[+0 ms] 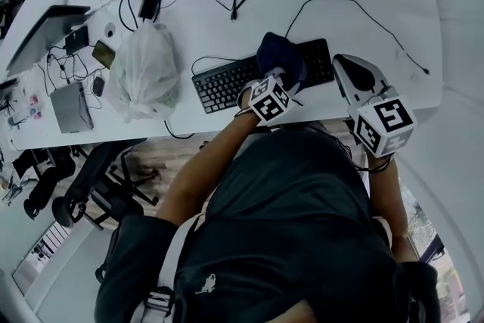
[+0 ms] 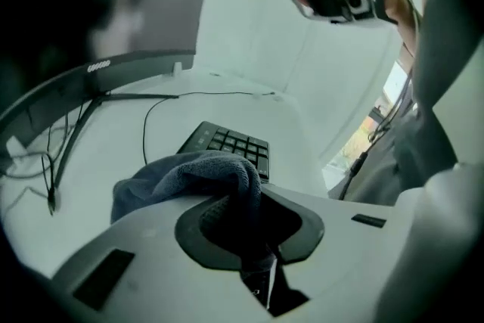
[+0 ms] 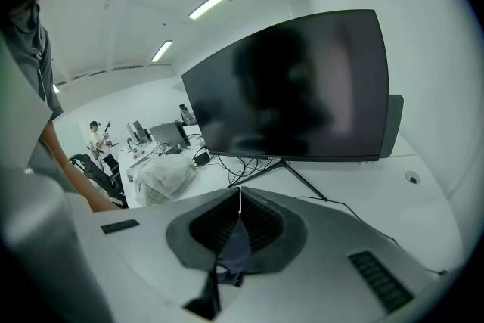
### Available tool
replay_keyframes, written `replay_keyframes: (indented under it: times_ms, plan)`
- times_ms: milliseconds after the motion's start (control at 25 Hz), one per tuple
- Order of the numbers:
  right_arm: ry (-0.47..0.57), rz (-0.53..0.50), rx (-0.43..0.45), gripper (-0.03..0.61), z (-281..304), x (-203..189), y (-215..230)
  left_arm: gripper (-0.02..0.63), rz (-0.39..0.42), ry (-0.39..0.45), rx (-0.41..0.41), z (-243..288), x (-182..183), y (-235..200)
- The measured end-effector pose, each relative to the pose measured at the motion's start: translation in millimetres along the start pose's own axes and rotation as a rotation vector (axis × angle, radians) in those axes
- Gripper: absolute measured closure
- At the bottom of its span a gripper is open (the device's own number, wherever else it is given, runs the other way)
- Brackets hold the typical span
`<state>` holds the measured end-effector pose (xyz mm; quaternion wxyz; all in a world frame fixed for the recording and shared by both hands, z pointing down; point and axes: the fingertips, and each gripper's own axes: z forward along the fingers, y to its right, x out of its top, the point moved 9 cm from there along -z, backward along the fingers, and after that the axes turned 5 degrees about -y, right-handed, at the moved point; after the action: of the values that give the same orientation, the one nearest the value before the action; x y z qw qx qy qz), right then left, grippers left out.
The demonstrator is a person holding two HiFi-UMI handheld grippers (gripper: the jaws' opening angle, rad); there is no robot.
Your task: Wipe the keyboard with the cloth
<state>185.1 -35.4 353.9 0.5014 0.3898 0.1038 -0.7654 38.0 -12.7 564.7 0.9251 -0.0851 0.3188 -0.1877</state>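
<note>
Your left gripper point(image 2: 243, 217) has its jaws clamped on a bunched dark blue terry cloth point(image 2: 189, 176). A fold of the fabric is drawn down into the gap between them, and the rest bulges out ahead of the tips. In the head view the cloth covers part of the right half of the flat black computer keyboard point(image 1: 227, 83). The keyboard lies near the front edge of the long white desk point(image 1: 227, 19), angled slightly to it. From the left gripper view, the keys at the keyboard's right end show just beyond the cloth. I cannot tell whether the fabric is pressing on the keys or hanging just above them.

Your right gripper point(image 3: 240, 202) has its jaws pressed together with nothing between them. It is off to the right of the keyboard, apart from it and clear of the cloth. It points up toward the large dark curved monitor point(image 3: 295, 87) at the back of the desk.

To the left of the keyboard stands a crumpled translucent white plastic bag point(image 1: 147, 72), close to the keyboard's left end. Black cables point(image 1: 333, 7) trail across the desk behind the keyboard.
</note>
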Motion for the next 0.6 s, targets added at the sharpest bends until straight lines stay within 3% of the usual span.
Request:
replay_keyframes:
  times_ms: [80, 240, 400, 600]
  plan:
    - [0.007, -0.003, -0.001, 0.568, 1, 4, -1, 0.572, 0.047, 0.009, 0.022, -2, 5, 0]
    - [0.011, -0.004, -0.004, 0.568, 2, 4, -3, 0.572, -0.069, 0.142, 0.125, -26, 24, -54]
    - [0.005, 0.005, -0.004, 0.568, 4, -1, -7, 0.572, -0.144, 0.104, 0.162, -23, 13, -96]
    - [-0.011, 0.02, -0.008, 0.568, 4, -7, -9, 0.572, -0.113, 0.102, 0.107, -19, 0, -50]
